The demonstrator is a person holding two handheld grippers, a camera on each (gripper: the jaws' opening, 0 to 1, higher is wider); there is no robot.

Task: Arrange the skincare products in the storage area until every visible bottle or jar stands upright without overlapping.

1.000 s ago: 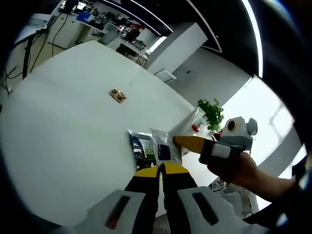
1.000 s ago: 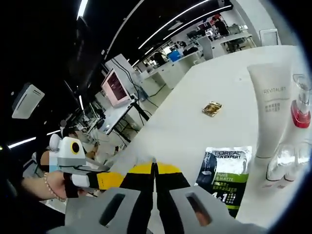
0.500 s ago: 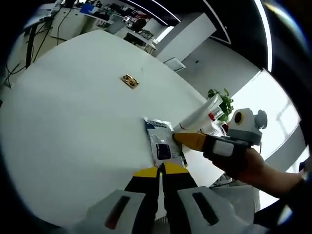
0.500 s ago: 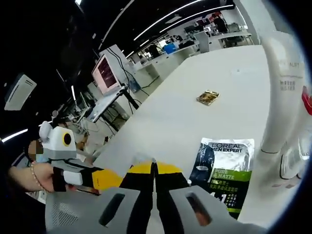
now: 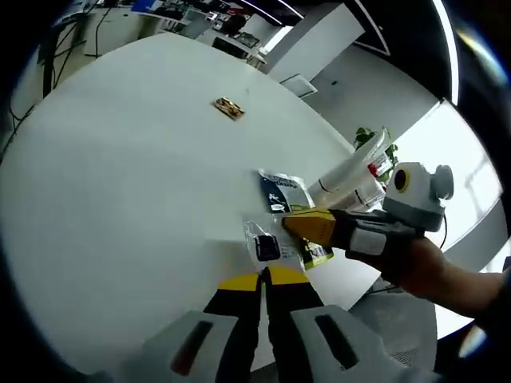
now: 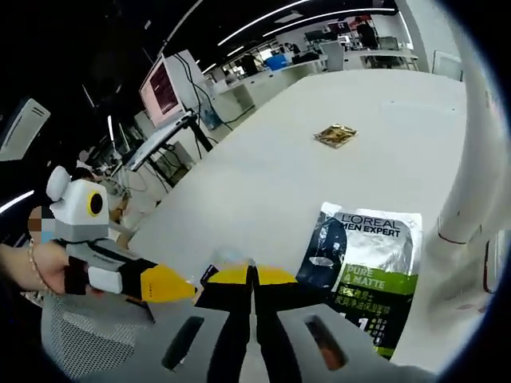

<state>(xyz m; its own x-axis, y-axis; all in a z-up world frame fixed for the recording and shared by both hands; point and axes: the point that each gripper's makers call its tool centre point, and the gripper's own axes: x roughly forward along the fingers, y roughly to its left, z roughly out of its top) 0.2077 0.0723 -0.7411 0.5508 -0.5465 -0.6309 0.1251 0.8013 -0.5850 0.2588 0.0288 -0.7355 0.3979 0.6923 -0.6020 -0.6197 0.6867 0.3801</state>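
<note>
White and broad, the surface [image 5: 120,199] carries the skincare things near its edge, with an open office of desks and monitors seen behind it.

The left tool [image 5: 262,281] is seen with its jaws pressed together and nothing between them. Just ahead of its tips a small clear sachet [image 5: 263,246] lies flat on the surface. The right tool [image 5: 307,226] comes in from the right beside that sachet, its yellow tips closed too. In the right gripper view the right tool's own jaws [image 6: 252,276] are likewise shut and empty, with the dark-and-green sachet [image 6: 359,271] lying flat just ahead and to their right. Further right, the white tube [image 6: 471,159] rises close to the camera; clear bottles with a red collar [image 5: 369,169] are made out beside it in the left gripper view, though whether they stand or lean cannot be told. A small gold packet [image 5: 228,107] lies well ahead, apart from the rest.

Several risks are judged from here. The tube and bottles stand close to the surface edge, so a sideways sweep of the right tool could topple them or push them off. With both tools crowded over the sachets, a collision between them is possible. Flat sachets are hard to pinch and could be slid under one another, leaving overlap.
</note>
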